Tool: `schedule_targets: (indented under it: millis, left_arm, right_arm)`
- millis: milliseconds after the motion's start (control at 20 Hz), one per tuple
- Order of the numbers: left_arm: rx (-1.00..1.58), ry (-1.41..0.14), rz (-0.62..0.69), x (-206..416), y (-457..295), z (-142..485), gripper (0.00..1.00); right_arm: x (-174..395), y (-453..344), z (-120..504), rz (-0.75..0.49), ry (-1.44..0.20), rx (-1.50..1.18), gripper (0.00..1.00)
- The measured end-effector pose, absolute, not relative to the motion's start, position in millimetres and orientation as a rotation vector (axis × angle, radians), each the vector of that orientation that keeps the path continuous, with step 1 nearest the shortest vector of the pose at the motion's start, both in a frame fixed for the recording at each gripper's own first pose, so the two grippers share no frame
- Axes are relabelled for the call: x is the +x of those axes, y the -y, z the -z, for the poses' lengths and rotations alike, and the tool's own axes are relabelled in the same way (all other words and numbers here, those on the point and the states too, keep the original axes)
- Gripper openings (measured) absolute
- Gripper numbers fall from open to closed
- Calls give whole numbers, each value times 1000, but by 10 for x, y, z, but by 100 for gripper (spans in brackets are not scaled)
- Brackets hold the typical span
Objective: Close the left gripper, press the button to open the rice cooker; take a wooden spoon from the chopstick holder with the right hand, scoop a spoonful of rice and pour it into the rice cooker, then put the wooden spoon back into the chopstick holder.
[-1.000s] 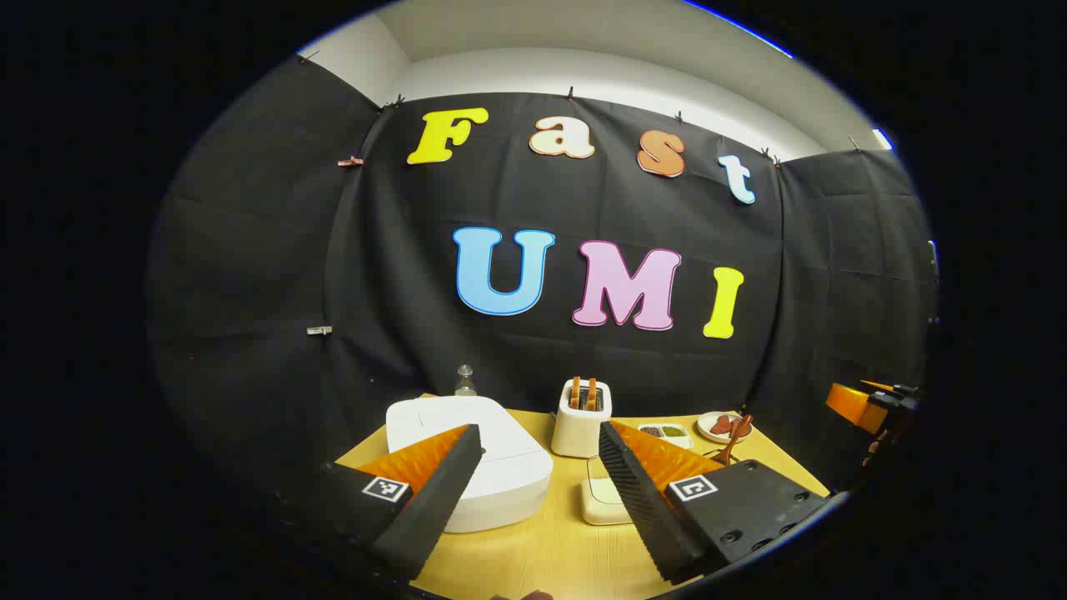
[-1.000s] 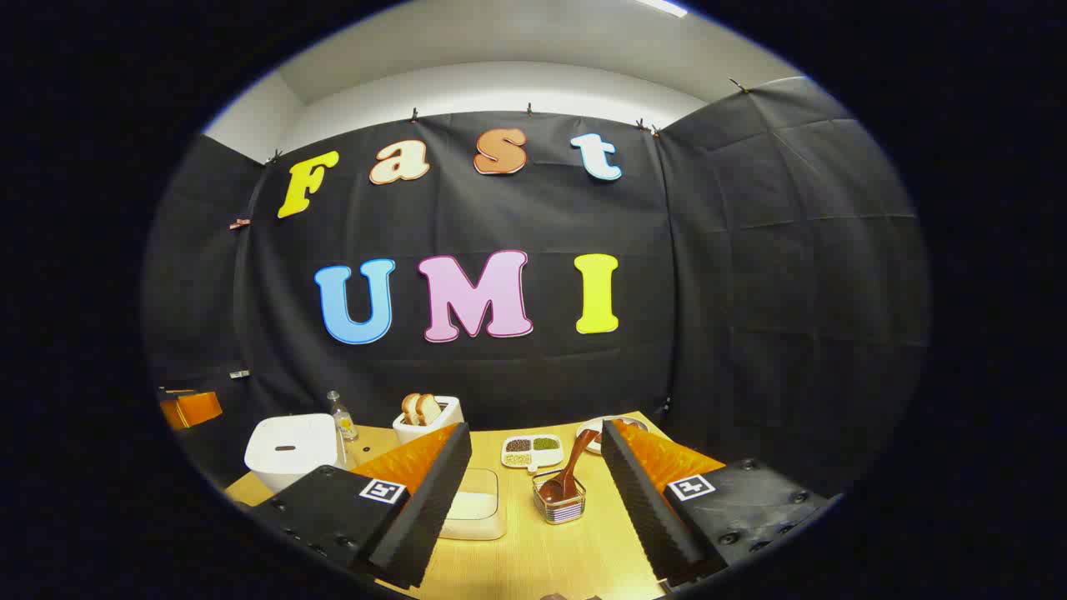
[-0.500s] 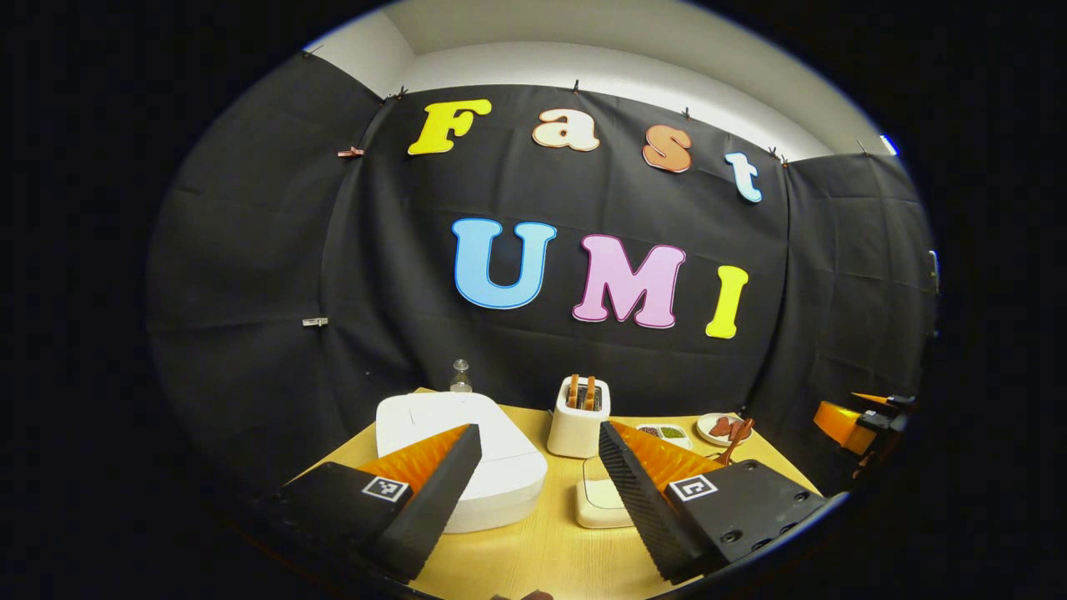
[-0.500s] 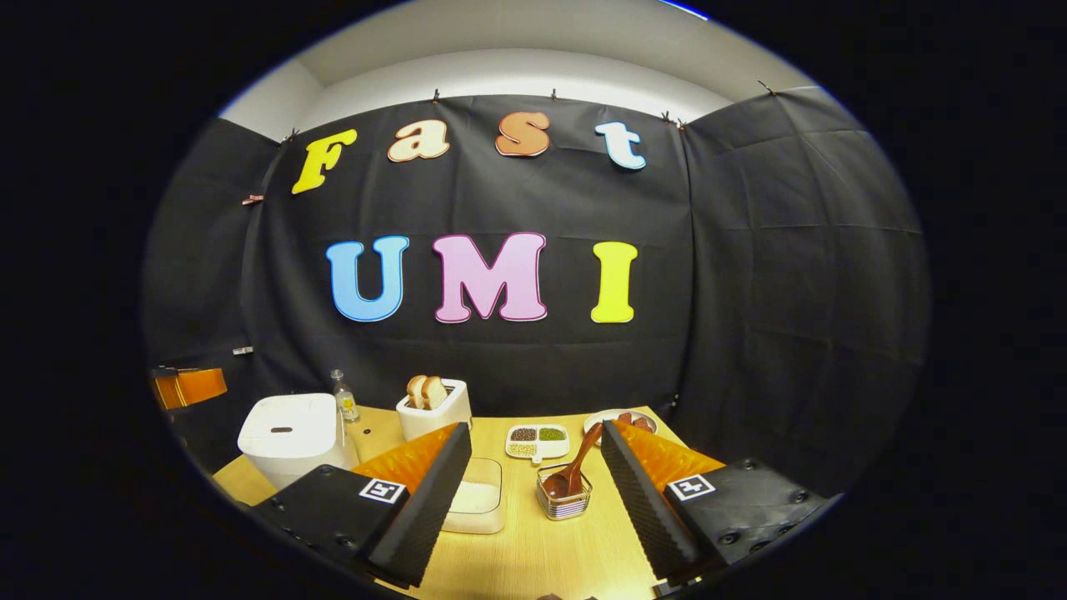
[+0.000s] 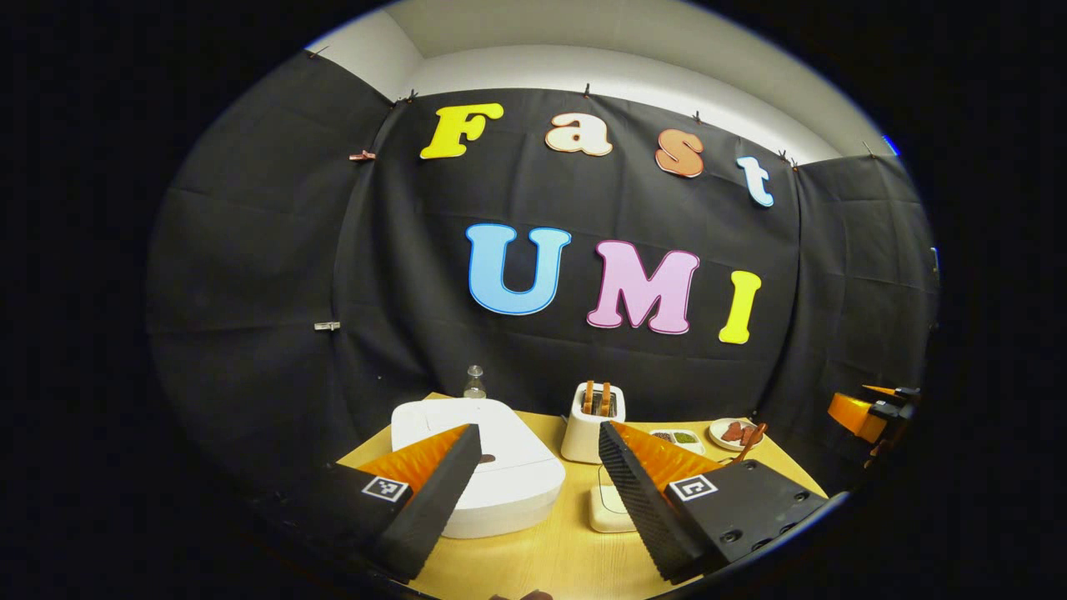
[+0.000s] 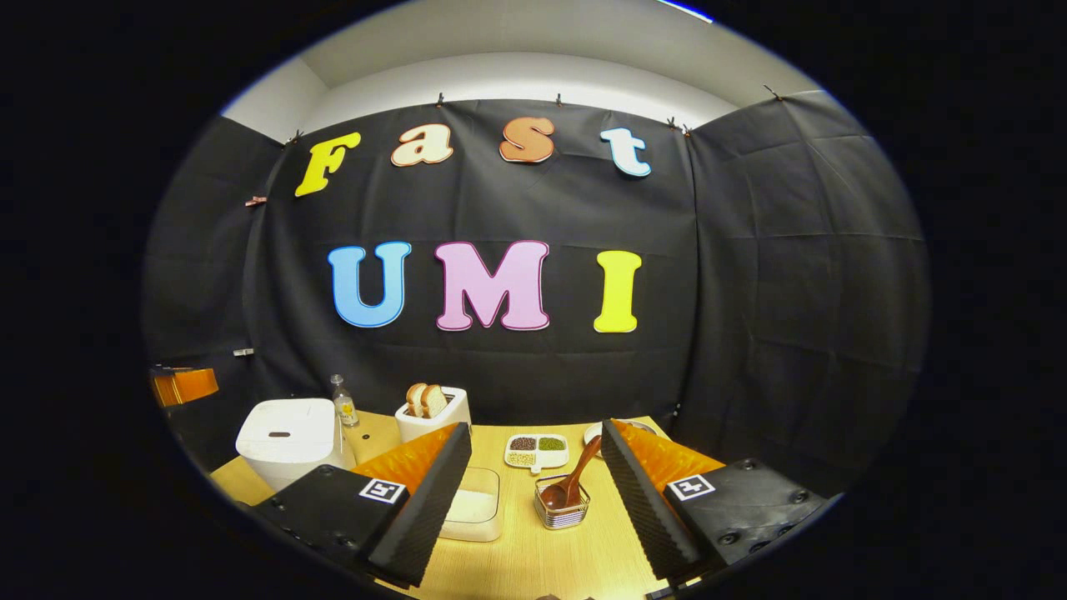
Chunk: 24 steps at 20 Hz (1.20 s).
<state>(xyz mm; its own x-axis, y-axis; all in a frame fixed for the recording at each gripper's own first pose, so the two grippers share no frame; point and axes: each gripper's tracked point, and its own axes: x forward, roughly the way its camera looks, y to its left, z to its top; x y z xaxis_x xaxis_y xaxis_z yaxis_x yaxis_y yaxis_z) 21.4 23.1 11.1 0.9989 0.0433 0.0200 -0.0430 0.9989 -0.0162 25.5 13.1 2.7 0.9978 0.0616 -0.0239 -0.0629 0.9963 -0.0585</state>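
Wooden table (image 6: 575, 558), both grippers wide open and empty: left gripper (image 5: 540, 492) near closed rice cooker (image 5: 500, 475), right gripper (image 6: 538, 492) facing wooden spoon (image 6: 575, 475) leaning in chopstick holder (image 6: 563, 512)—probably light, stiff; pinch upper handle.

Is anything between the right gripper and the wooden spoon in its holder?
Nothing visible. The spoon leans in the holder straight ahead of the right gripper, whose jaws are open, with only bare table between. The rice box sits off to one side.
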Motion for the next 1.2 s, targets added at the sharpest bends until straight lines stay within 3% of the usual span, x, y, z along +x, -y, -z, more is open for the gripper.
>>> schedule_targets:
  millis: [500,700,750,800,1050,1200]
  left_arm:
    - [-23,-24,-57,409,-443,-278,91]
    - [-54,-61,-34,609,-487,-330,65]
    - [-55,-76,-33,676,-498,-314,50]
    - [-52,-90,-31,744,-515,-299,47]
    - [-71,-183,-26,1151,-645,27,13]
    - [-97,-246,-27,1405,-750,323,8]
  right_arm:
    - [313,-170,13,-153,-51,-67,98]
    - [305,-143,10,-180,-45,-106,98]
    - [288,-138,0,-178,-41,-104,98]
    - [278,-122,-9,-173,-38,-98,98]
    - [247,-8,28,-137,-53,-43,98]
    - [235,140,49,-103,-62,-54,98]
